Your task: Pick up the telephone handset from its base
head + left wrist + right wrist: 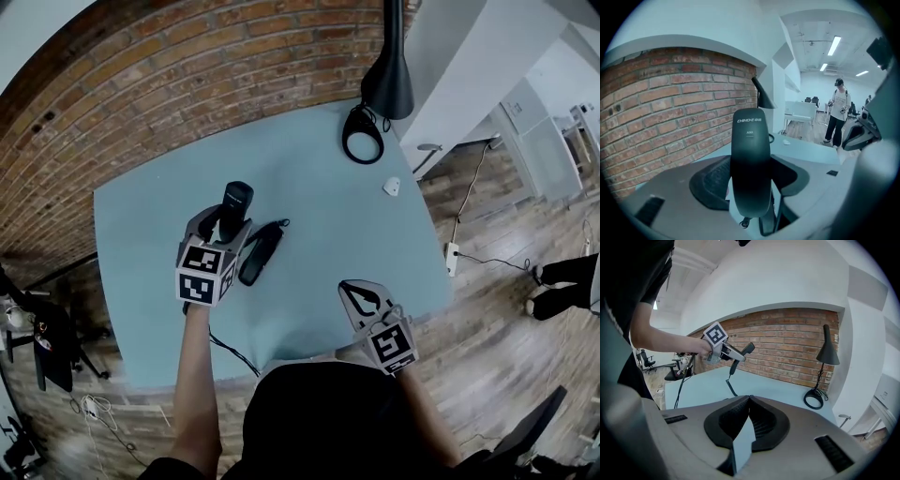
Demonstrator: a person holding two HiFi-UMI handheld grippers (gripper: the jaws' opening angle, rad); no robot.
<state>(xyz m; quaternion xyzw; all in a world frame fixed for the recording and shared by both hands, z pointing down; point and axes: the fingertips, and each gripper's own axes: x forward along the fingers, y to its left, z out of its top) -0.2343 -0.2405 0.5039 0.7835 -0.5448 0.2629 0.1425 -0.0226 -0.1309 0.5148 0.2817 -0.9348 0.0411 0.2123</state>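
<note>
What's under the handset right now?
The handset is clamped in the left gripper, above the table. Its coiled cord hangs beneath it. The base lies just beside it on the table. The gripper covers the spot directly below in the head view.

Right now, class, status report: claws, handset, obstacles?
Left claw shut on handset. Right claw shut, empty. Handset clear of base, cord hanging. Nothing in the way.
</note>
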